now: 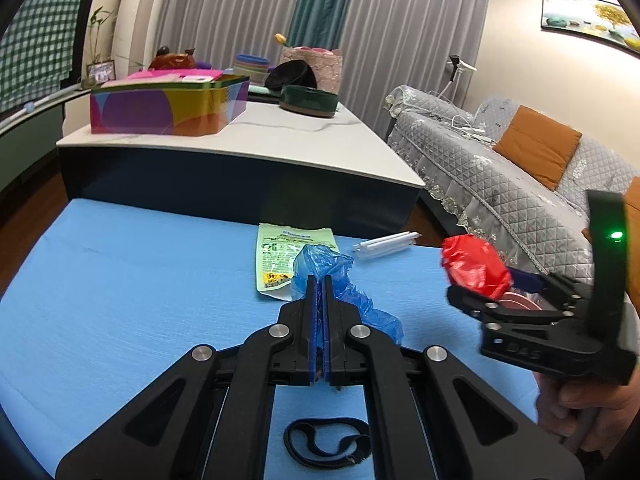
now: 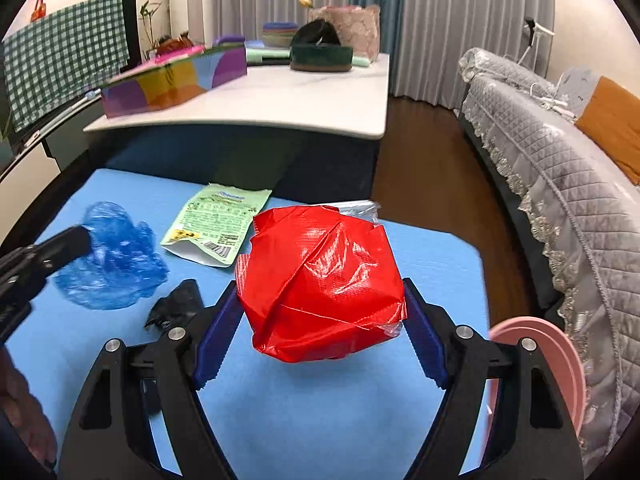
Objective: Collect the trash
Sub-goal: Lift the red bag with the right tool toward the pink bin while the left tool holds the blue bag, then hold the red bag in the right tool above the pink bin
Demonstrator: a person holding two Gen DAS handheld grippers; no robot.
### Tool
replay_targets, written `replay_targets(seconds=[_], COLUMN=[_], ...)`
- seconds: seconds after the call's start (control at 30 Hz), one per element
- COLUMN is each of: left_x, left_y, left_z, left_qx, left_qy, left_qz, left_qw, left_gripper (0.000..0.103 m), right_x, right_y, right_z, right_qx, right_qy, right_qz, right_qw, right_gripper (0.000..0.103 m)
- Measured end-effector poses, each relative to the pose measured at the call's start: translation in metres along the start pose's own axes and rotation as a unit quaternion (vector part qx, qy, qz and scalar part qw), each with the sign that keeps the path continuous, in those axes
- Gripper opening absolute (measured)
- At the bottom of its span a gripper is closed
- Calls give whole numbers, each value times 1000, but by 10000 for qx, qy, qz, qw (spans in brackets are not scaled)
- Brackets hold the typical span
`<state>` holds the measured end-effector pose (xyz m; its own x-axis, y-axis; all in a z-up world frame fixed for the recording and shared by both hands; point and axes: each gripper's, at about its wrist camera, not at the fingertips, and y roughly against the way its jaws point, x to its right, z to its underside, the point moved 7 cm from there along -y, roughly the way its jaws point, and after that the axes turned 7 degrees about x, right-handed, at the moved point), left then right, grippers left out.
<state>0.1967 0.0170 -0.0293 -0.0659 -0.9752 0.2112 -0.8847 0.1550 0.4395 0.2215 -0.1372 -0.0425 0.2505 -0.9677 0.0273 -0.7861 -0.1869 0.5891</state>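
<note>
Over the blue counter [image 2: 320, 420] I've got my right tool [image 2: 320, 320] spread wide and clamped on a crumpled red wrapper [image 2: 324, 284], lifted clear of the surface. My left tool [image 1: 319, 292] is squeezed tight on a blue plastic bag [image 1: 320, 260], near the green pouch [image 1: 288, 256].

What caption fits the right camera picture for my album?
Right gripper clamps a red wad above the blue mat.
</note>
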Motion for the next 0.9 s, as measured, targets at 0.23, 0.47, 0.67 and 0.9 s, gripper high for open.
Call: replay_targets(seconds=[0.23,0.47,0.67,0.9], left_x=[17,42,61,82], left_y=[18,34,39,44], left_z=[-2,2,6,9], left_qx=[111,158,178,246], left_qy=[-139,-370,-538,-736], left_qz=[124,318,444,555], left_qw=[9998,9987,9974,9954], left_gripper=[2,2,2,2], right_x=[17,43,75,113], right_y=[62,116,147,154], right_z=[-12,-22,-25,-4], right_qx=[333,680,897,1009], right_qy=[-144,-149,-120,-534], right_qz=[19,150,298,458], right_qw=[9993,9975,9955,9924], right_gripper=[76,77,77,77])
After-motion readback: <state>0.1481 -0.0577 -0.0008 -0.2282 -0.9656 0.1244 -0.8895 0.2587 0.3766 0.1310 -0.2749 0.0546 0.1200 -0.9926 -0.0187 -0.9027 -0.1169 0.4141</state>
